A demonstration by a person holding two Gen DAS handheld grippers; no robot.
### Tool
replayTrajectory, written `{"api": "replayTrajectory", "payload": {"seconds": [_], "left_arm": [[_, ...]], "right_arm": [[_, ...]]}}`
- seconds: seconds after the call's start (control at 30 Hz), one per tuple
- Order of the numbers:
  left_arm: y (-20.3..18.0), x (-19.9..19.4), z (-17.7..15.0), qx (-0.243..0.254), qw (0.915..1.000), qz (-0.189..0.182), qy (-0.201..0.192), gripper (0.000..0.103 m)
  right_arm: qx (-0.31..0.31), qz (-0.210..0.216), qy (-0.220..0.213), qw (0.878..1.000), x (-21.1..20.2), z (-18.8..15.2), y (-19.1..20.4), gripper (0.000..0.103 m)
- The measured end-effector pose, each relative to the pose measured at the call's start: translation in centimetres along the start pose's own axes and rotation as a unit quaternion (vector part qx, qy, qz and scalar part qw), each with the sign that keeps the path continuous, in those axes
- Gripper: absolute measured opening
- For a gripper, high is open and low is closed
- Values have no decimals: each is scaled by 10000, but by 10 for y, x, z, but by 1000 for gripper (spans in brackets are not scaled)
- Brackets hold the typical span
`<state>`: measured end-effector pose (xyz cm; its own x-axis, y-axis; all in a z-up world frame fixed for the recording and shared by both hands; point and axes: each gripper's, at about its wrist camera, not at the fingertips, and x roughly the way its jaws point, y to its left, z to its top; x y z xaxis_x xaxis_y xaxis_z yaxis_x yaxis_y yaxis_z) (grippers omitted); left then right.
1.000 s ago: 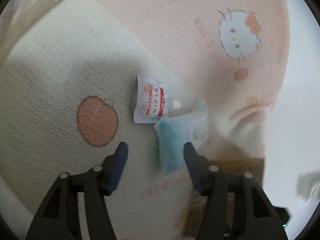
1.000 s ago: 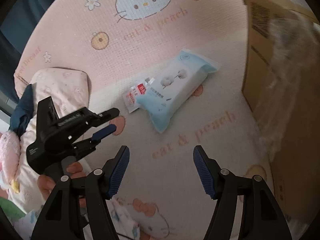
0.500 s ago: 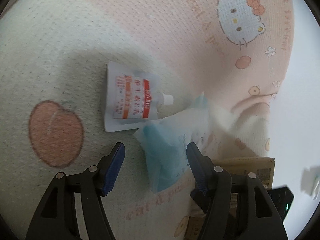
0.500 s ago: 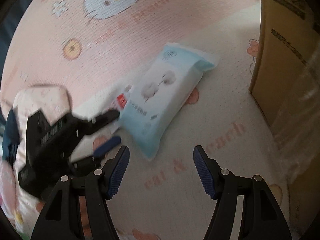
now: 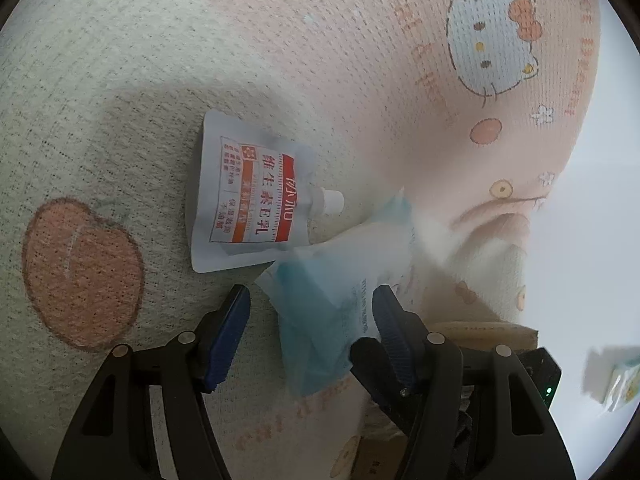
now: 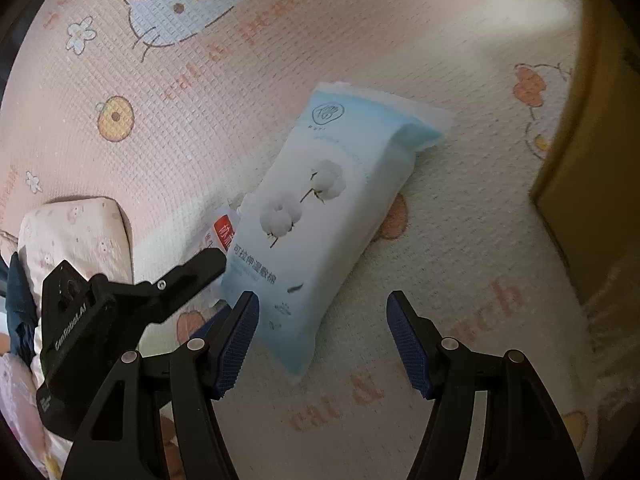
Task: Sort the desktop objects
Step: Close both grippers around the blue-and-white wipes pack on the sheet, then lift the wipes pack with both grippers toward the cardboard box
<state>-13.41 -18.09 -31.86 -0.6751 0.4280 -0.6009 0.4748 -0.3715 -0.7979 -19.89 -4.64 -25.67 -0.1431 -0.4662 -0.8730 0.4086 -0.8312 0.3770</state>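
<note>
Where the wipes pack point(image 6: 320, 216) overlaps the pouch point(image 6: 224, 236), print is hidden; both tools, left point(image 5: 312, 320) and right point(image 6: 322, 340), gape empty.

So the wipes pack point(image 6: 320, 216) lies diagonally mid-frame on the mat point(image 6: 460, 264) in the right wrist view, with the spout pouch point(image 6: 222, 236) tucked under its left edge. Cardboard box point(image 6: 592, 168) is at the far right, a pillow point(image 6: 76, 236) at the left edge. Left tool point(image 6: 204, 276) sits lower left, just beside the pouch.
</note>
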Motion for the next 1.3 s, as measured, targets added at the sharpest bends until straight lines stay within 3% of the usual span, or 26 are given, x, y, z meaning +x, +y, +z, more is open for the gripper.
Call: {"api": "replayTrajectory", "payload": {"seconds": [0.1, 0.17, 0.2, 0.23, 0.27, 0.43, 0.9, 1.3], "left_arm": [[0, 5, -1, 83, 9998, 100, 150, 46], [1, 8, -2, 44, 9997, 27, 239, 45], [1, 10, -3, 42, 9995, 3, 298, 44], [1, 10, -3, 72, 9994, 7, 337, 43], [-1, 10, -4, 150, 9992, 42, 355, 43], [-15, 7, -15, 680, 9965, 169, 463, 38], [-26, -25, -72, 1500, 9829, 467, 963, 31], [-15, -51, -132, 1377, 9826, 690, 1039, 30]], "right_arm": [[-241, 206, 126, 9994, 8, -1, 11, 64], [-499, 137, 96, 9986, 8, -4, 16, 63], [-620, 114, 91, 9980, 8, -5, 19, 59], [-723, 58, 115, 9973, 10, -6, 22, 46], [-797, 5, 154, 9967, 13, -7, 26, 42], [-1020, -6, 159, 9947, 7, -14, 36, 36], [-1257, -139, 377, 9912, -36, -52, 39, 35], [-1240, 0, 638, 9902, -73, -109, 30, 35]]}}
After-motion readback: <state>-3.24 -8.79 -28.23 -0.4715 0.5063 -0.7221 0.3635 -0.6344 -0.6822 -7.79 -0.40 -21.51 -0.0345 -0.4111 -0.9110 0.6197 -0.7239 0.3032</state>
